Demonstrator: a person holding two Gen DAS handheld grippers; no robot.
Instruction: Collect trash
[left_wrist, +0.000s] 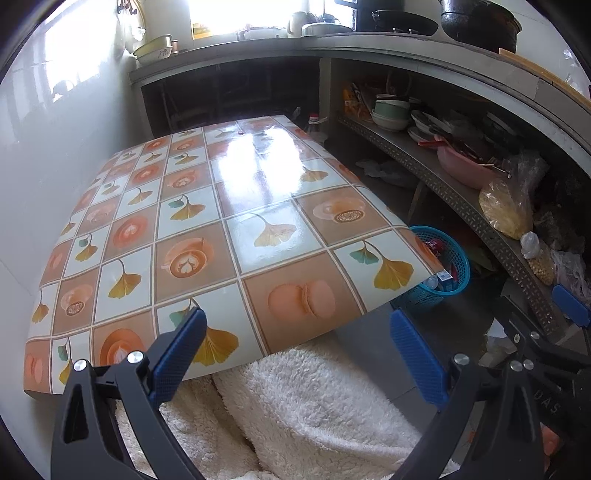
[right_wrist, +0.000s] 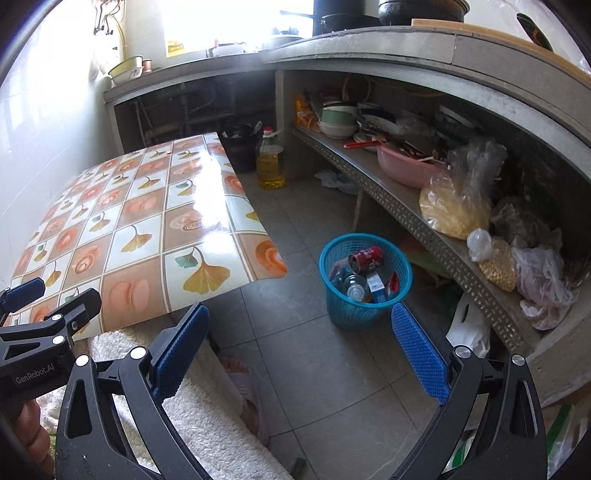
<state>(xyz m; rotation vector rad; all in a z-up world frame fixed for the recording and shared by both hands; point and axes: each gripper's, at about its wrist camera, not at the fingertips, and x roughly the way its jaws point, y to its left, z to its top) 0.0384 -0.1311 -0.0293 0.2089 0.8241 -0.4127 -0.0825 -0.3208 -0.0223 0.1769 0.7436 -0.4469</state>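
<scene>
Standing on the grey tile floor (right_wrist: 332, 362) just off the counter's corner, the blue mesh basket (right_wrist: 364, 314) holds a red can (right_wrist: 366, 258), a clear bottle (right_wrist: 355, 290) and small cartons. The counter (left_wrist: 229, 206) wears a glossy leaf-and-coffee patterned cover. Left gripper (left_wrist: 295, 350) hangs over its near edge, jaws wide apart, empty. Right gripper (right_wrist: 297, 349) hovers above the floor, jaws likewise spread, empty. White fleece (left_wrist: 303, 406) lies below.

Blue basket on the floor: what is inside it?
The blue basket holds a red can on top, a clear plastic bottle, a small blue-and-white carton and a red wrapper. Anything beneath these is covered.
</scene>
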